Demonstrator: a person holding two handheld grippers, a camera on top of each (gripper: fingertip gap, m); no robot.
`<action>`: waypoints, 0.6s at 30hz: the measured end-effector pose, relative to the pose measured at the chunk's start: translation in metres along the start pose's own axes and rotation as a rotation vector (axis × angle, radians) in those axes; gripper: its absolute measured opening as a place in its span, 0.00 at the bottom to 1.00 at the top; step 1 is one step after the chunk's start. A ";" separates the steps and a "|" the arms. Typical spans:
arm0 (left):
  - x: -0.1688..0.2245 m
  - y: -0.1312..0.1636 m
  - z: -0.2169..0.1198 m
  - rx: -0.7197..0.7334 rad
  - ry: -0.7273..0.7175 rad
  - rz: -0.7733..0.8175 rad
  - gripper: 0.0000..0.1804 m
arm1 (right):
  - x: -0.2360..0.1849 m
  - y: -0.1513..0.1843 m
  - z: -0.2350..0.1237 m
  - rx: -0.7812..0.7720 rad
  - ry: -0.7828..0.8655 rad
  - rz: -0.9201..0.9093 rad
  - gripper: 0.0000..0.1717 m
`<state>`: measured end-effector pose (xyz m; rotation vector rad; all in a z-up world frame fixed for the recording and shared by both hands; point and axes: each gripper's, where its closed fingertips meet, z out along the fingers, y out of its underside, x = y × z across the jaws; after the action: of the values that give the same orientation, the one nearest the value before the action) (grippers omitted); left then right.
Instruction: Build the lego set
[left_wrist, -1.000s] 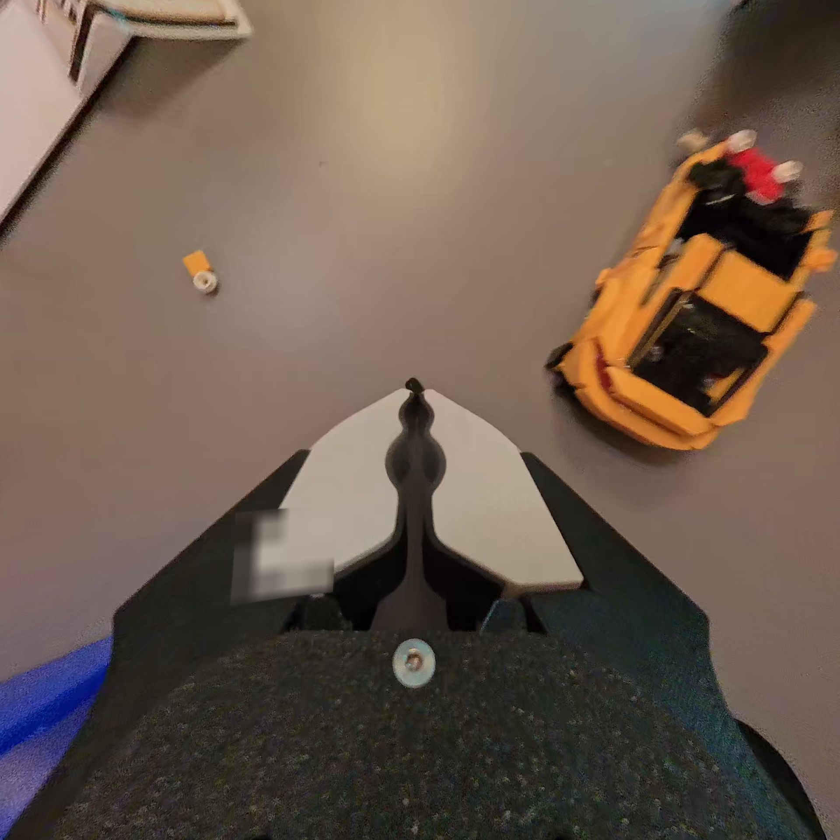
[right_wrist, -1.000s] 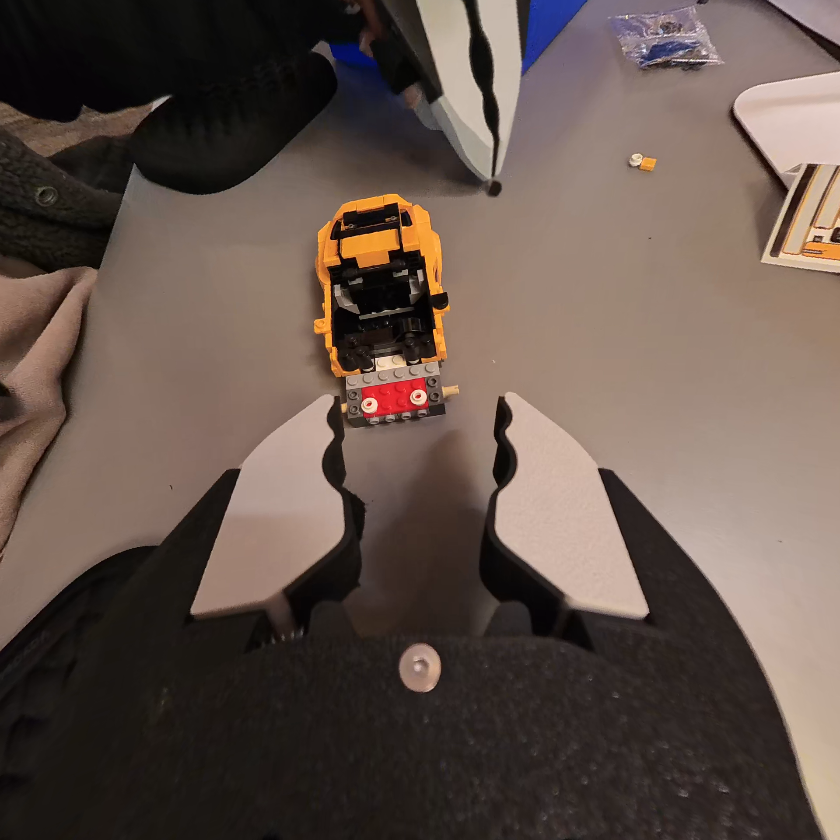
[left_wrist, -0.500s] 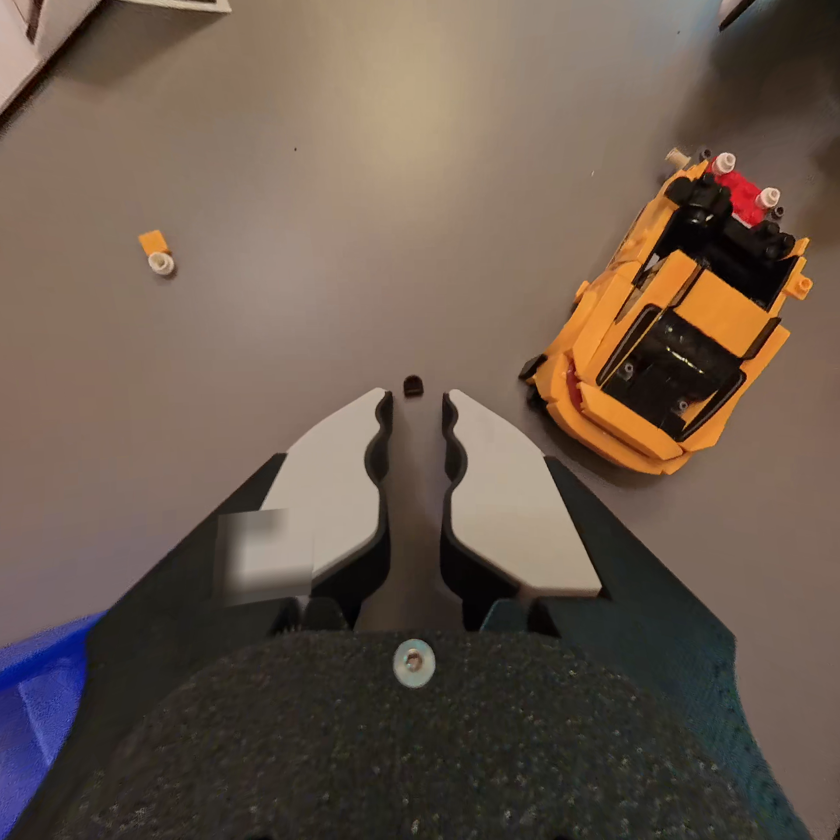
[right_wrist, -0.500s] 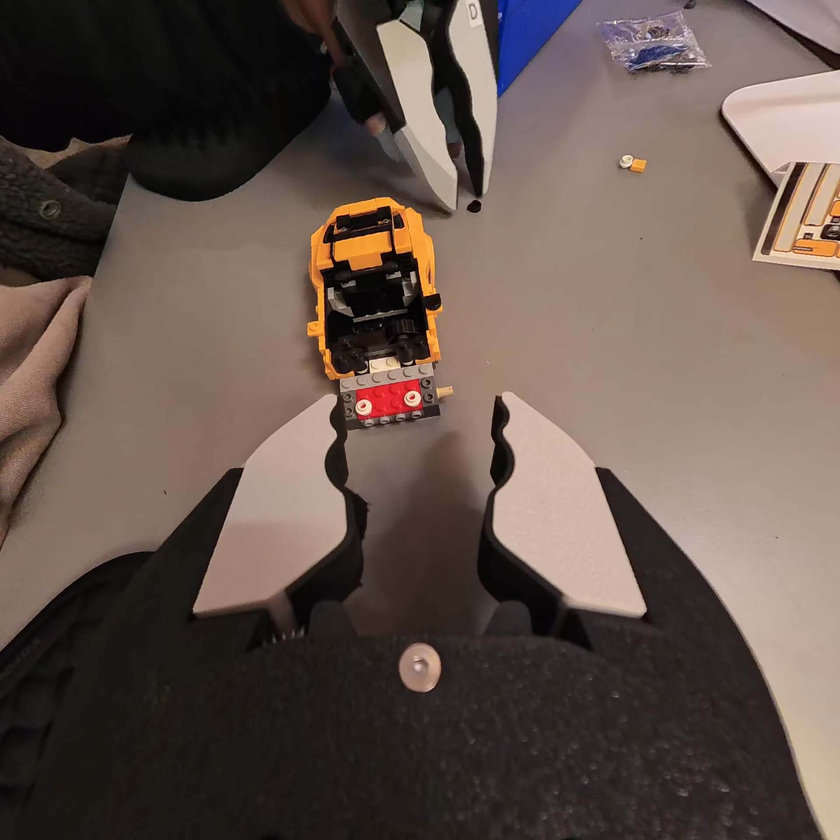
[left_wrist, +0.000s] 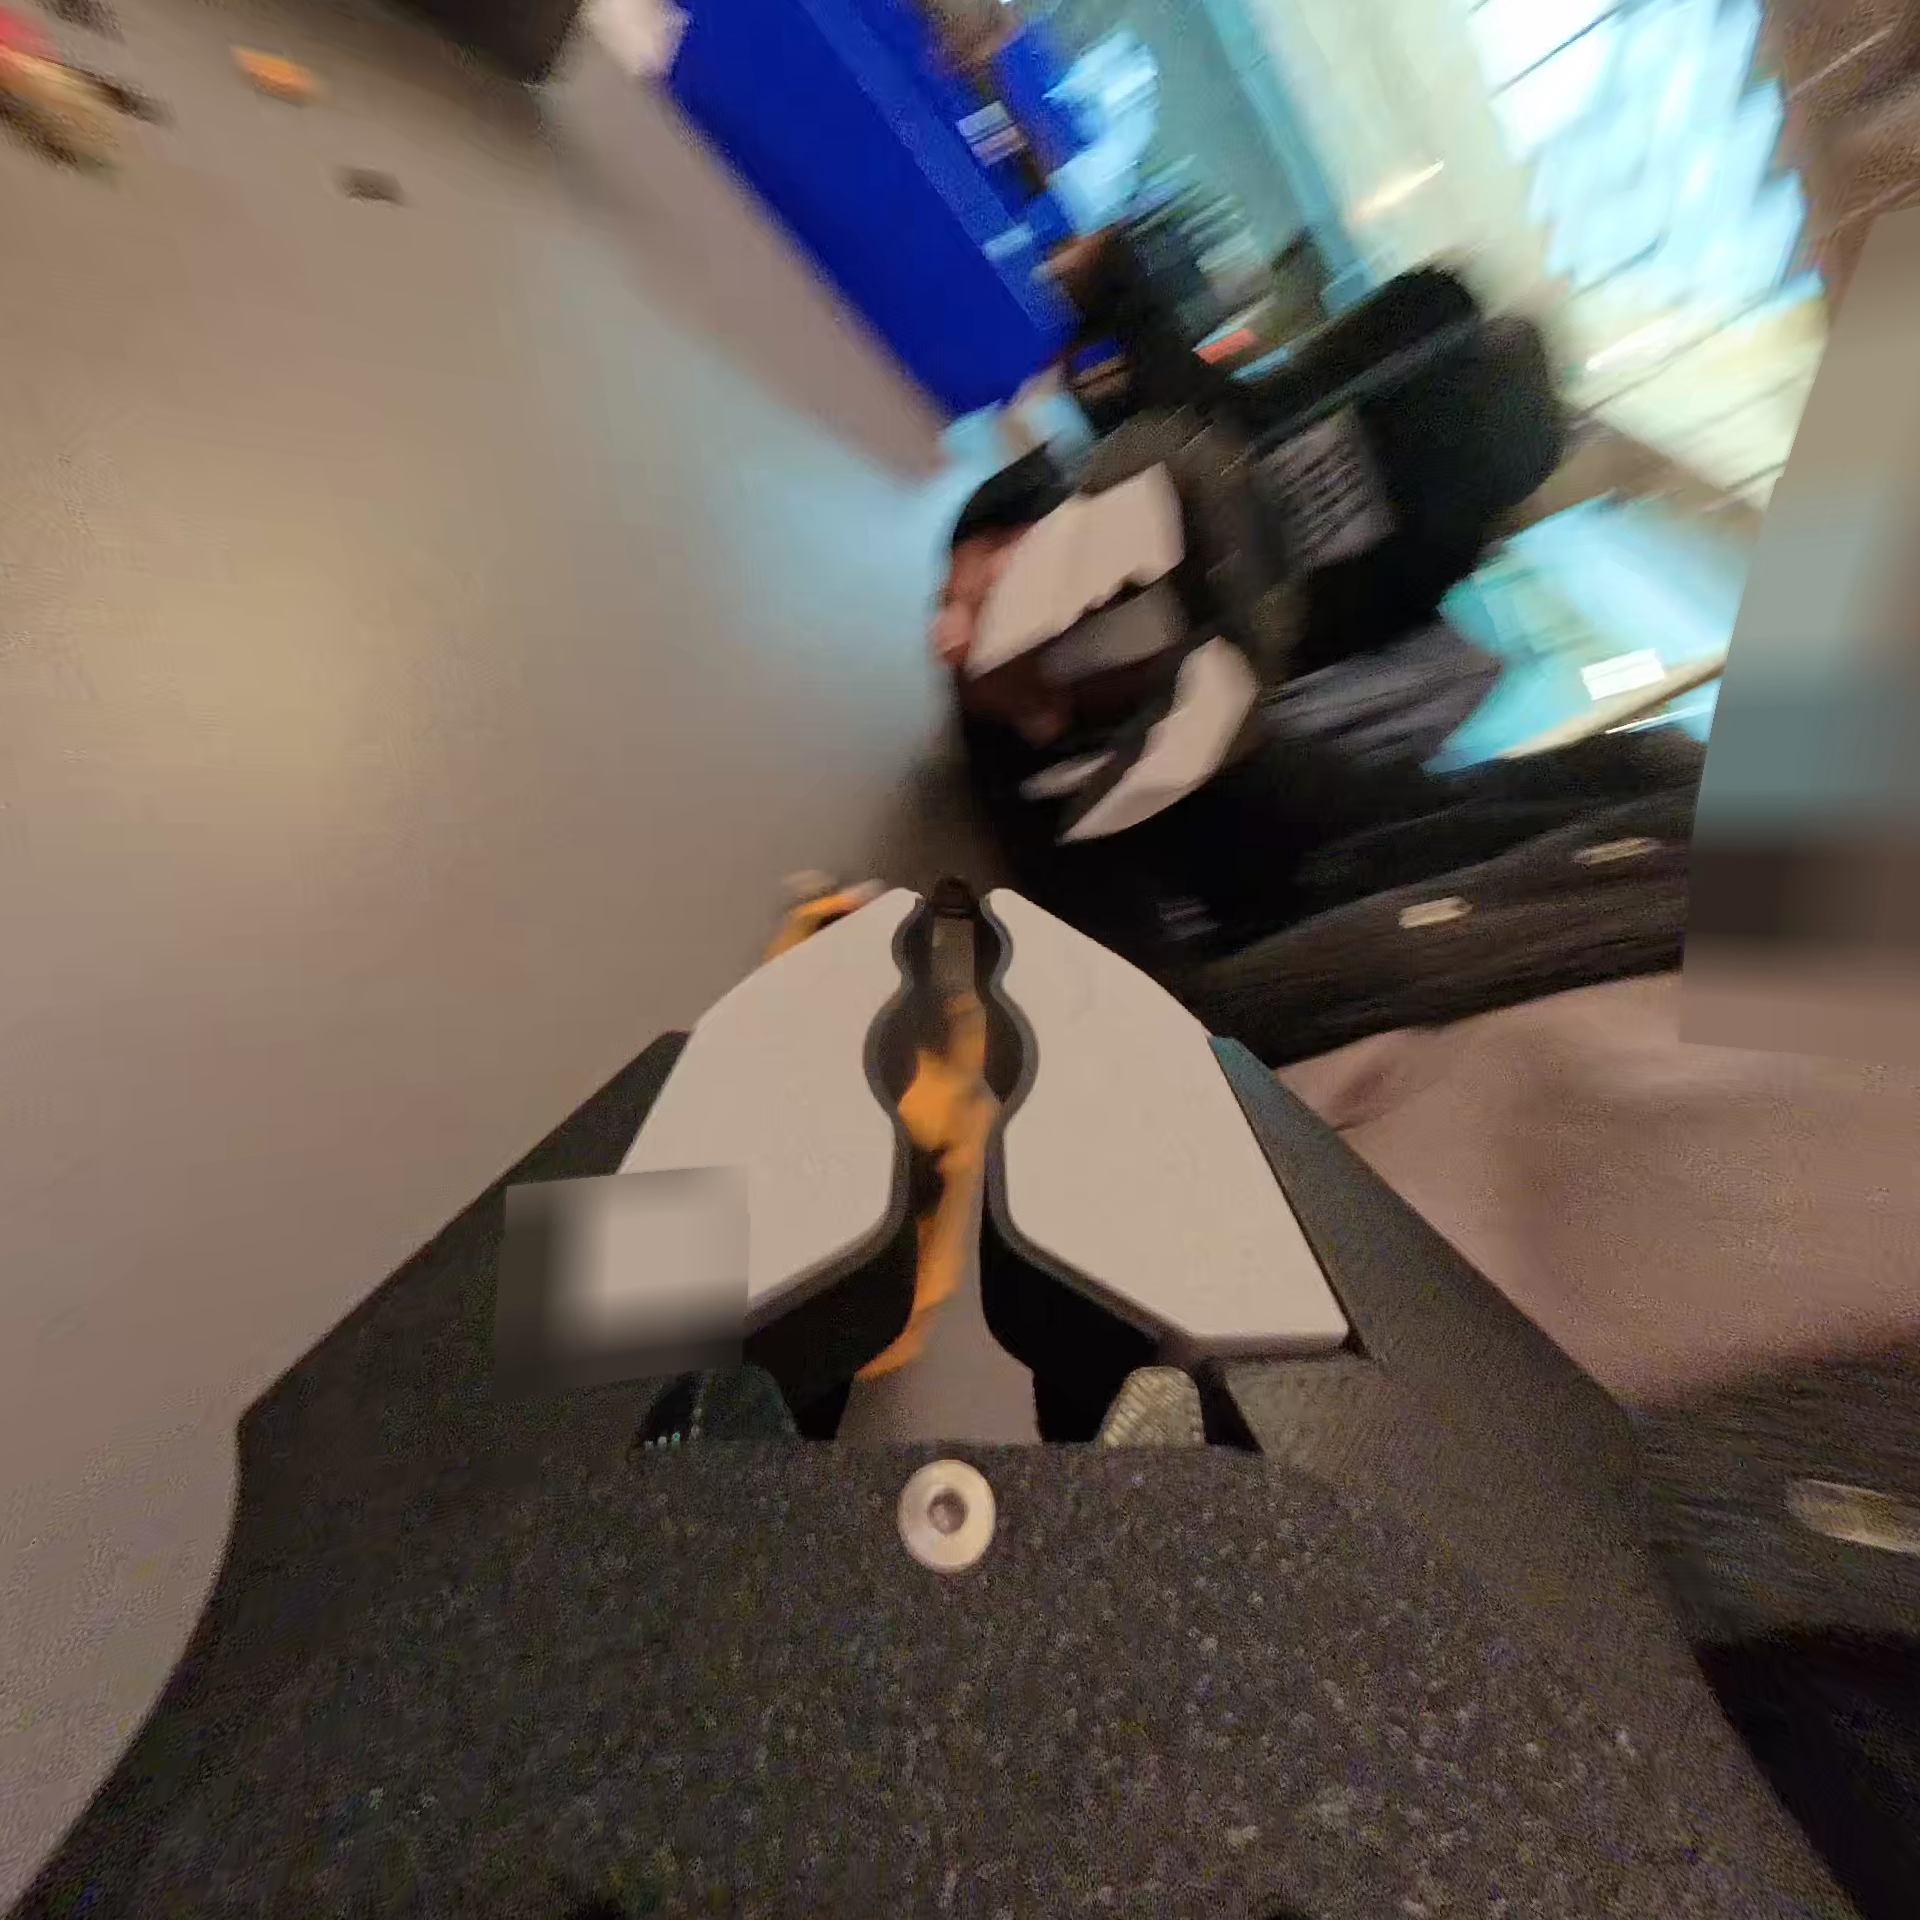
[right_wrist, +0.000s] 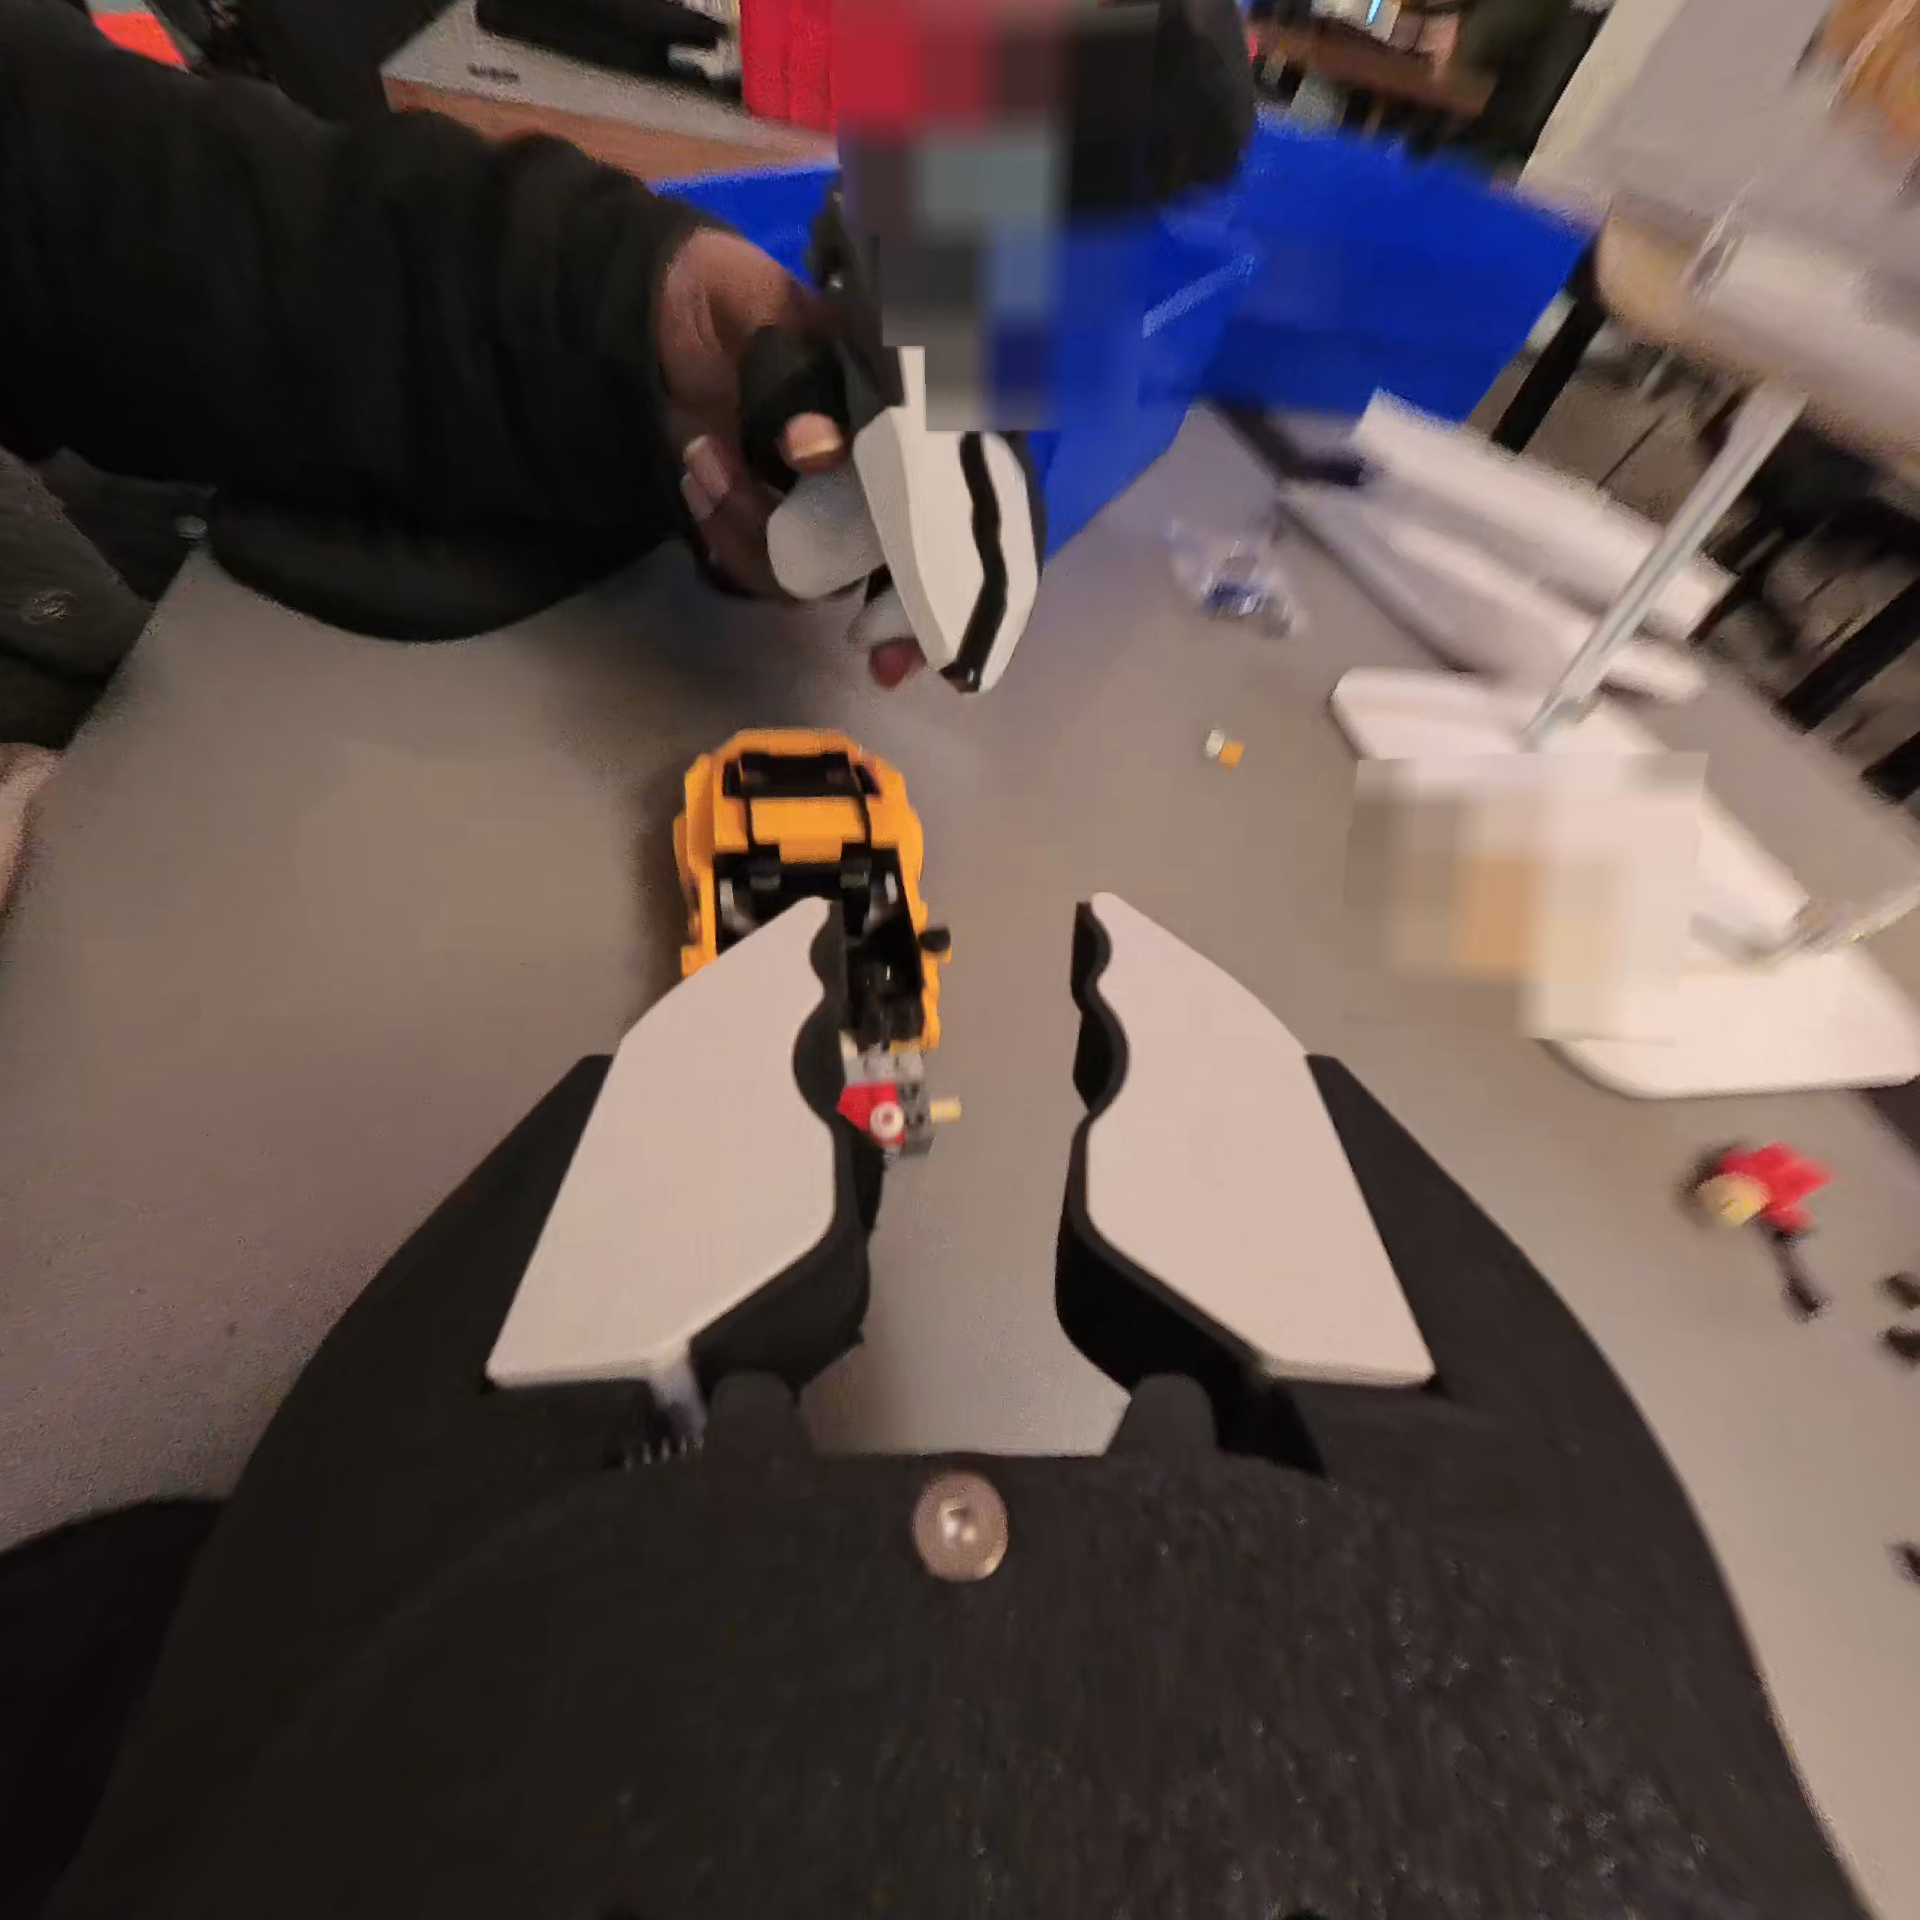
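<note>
While L tool pinches a small black piece at its tips, R tool sits w/ jaws apart, gripping nothing, close by orange brick car on counter.

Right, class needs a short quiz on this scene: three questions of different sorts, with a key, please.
1. True or false: the right gripper has its fingers clamped on the yellow toy car.
2. What sits at the fingertips of the left gripper? A) a small black piece; B) a red brick; C) a plastic bag.
3. Fill in: the tiny orange-and-white piece lies on the grey ____.

Key: 1 false: the fingers stand open, and the one on the right of the view is clear of the car. 2 A. 3 table.
</note>
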<state>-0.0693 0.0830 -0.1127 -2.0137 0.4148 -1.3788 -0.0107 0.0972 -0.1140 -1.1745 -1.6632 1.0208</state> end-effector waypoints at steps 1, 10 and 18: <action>0.017 -0.007 0.004 0.037 0.133 -0.084 0.04 | -0.004 -0.010 0.000 0.035 0.028 -0.062 0.22; 0.069 -0.001 0.045 -0.040 0.506 -0.365 0.04 | -0.028 -0.046 -0.009 0.137 0.172 -0.503 0.11; 0.072 0.003 0.048 -0.052 0.517 -0.387 0.04 | -0.032 -0.040 -0.004 0.094 0.184 -0.595 0.07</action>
<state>0.0034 0.0549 -0.0750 -1.8201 0.2881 -2.1616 -0.0114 0.0576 -0.0815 -0.6232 -1.6490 0.5862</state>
